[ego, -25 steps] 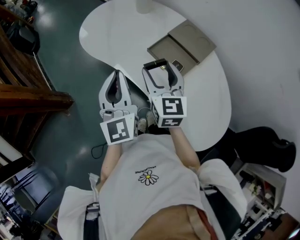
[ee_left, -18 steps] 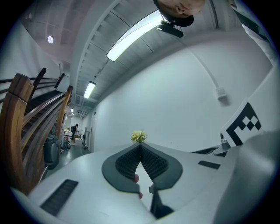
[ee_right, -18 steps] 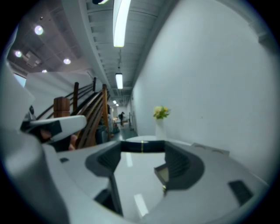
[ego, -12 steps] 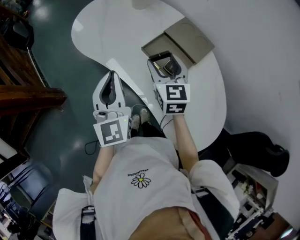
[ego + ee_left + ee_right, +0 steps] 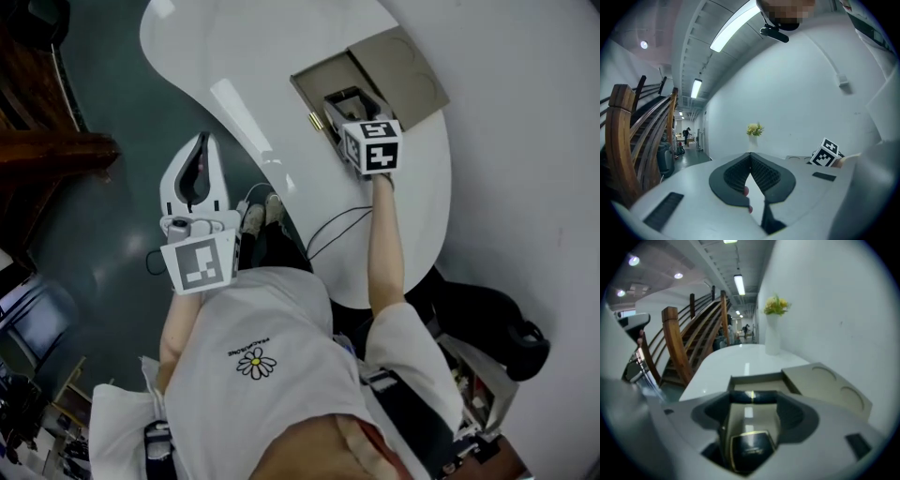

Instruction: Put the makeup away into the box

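Observation:
An open beige box (image 5: 317,82) lies on the white table (image 5: 244,56), its lid (image 5: 405,64) folded out to the right. My right gripper (image 5: 345,97) hovers over the box's near end. It is shut on a dark tube with a gold band (image 5: 752,397), held crosswise between the fingertips. Under the jaws a black compact with a gold rim (image 5: 750,451) shows on the beige surface. A small gold item (image 5: 314,120) lies by the box's corner. My left gripper (image 5: 201,142) is shut, off the table's edge over the floor; a pink speck (image 5: 746,191) shows in its seam.
A vase of yellow flowers (image 5: 774,329) stands at the table's far end by the wall. A thin cable (image 5: 333,230) trails across the near part of the table. Wooden stairs (image 5: 47,150) rise on the left. Shoes (image 5: 255,214) show on the floor below.
My right gripper has carried the tube forward from the table's near part to over the box. The left gripper has drifted left, away from the table.

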Available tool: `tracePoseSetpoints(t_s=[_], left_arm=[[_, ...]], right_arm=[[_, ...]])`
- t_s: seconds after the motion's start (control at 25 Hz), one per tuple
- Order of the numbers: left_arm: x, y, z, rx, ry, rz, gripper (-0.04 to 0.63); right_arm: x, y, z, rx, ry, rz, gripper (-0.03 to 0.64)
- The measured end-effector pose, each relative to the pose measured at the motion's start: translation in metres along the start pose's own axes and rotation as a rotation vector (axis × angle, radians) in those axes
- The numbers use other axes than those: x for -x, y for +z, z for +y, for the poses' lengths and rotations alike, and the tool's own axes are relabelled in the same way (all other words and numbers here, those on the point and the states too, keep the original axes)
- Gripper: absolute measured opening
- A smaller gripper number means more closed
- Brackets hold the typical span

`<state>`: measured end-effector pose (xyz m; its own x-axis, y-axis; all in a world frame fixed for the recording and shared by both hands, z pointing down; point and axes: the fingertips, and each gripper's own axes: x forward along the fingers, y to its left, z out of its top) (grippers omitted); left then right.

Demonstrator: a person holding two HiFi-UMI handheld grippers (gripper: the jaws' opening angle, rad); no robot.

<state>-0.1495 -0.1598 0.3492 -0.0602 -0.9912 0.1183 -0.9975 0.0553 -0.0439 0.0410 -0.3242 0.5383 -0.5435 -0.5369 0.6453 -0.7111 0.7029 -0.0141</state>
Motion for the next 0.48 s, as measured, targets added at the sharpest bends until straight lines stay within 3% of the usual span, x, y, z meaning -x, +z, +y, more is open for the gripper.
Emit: tracePoseSetpoints(t_s=[0.28, 0.48], left_arm=[[-0.002, -0.015, 0.005, -0.022, 0.017, 0.04, 0.02], [-0.002, -0.02, 0.001, -0.018, 0.011, 0.044, 0.02]], right_arm=[[-0.021, -0.029, 0.005, 0.03, 0.077, 0.098, 0.311], [-0.023, -0.035, 0.004, -0.002, 0.073, 0.11, 0.31]])
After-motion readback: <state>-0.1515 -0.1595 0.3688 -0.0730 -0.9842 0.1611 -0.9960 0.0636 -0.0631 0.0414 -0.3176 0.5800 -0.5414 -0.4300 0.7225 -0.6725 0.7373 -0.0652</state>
